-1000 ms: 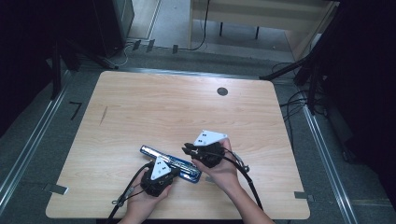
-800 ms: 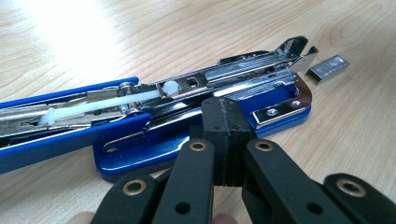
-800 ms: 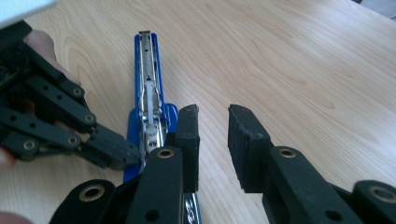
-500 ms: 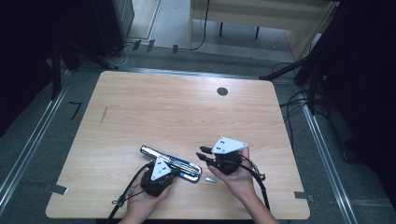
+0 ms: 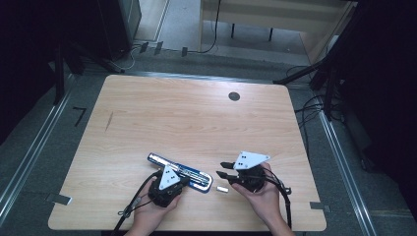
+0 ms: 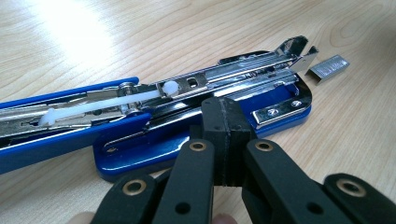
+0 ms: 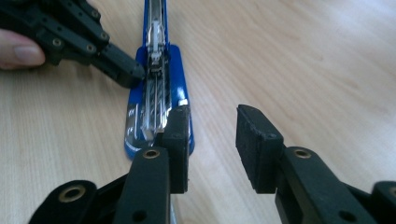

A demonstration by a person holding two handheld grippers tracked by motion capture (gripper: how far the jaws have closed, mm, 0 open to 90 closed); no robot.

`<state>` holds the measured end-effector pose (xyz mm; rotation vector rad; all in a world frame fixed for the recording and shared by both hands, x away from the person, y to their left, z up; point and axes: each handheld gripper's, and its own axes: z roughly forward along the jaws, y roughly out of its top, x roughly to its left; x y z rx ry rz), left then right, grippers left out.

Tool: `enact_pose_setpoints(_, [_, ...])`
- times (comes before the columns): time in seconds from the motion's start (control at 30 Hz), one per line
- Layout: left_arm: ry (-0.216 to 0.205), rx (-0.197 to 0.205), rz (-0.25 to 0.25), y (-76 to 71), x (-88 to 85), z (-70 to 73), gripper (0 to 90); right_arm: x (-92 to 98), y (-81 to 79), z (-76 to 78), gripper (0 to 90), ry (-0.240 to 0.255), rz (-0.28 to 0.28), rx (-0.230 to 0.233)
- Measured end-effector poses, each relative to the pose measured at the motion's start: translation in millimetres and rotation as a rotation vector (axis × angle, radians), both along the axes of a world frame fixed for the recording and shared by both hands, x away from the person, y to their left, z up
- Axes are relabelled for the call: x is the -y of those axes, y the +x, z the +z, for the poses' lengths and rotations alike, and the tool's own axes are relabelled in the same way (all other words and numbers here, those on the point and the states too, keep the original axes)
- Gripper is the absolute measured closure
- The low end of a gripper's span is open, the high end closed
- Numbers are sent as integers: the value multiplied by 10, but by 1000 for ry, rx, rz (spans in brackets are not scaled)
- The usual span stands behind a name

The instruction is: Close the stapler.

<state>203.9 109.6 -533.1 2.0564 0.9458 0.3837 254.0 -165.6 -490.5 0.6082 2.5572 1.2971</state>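
Note:
A blue stapler (image 5: 183, 172) lies folded open on the wooden table (image 5: 196, 123), its metal staple channel (image 6: 243, 74) facing up. My left gripper (image 5: 185, 181) is shut, and its tip (image 6: 226, 112) rests against the stapler's blue base with nothing between the pads. A short strip of staples (image 5: 223, 189) lies on the table just off the stapler's front end (image 6: 329, 67). My right gripper (image 5: 222, 170) stands right of the stapler, open. Its jaws have just been opening and hold nothing (image 7: 212, 116). The right gripper view also shows the stapler (image 7: 159, 93) and the left gripper (image 7: 126, 70).
A dark round cable hole (image 5: 234, 96) sits near the table's far edge. Cables trail from both grippers off the near edge. Grey floor with metal rails surrounds the table, and a wooden desk (image 5: 265, 14) stands beyond it.
My right gripper has drawn back to the right, away from the stapler, with its jaws wider apart. The staple strip now lies in sight on the table. The left gripper has not moved.

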Motion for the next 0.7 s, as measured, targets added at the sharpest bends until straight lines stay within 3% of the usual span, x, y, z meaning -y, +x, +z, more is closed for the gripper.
enact_pose_setpoints(0.17, [-1, -2, 0, 1, -1, 1, 900, 57, -12, -35, 668, 0, -5, -32])
enact_pose_setpoints(0.33, [-1, -4, 0, 1, -1, 2, 900, 137, -30, -44, 670, 22, 13, -92])
enact_pose_setpoints(0.43, [-2, -4, -2, 3, -3, 1, 900, 129, -59, -53, 622, -21, 45, -118])
enact_pose_setpoints(0.57, [-1, -4, -1, 2, -3, 2, 900, 106, -85, -62, 603, -58, 63, -114])
enact_pose_setpoints(0.7, [-4, -5, -1, 4, -4, 0, 900, 80, -103, -76, 655, -72, 73, -115])
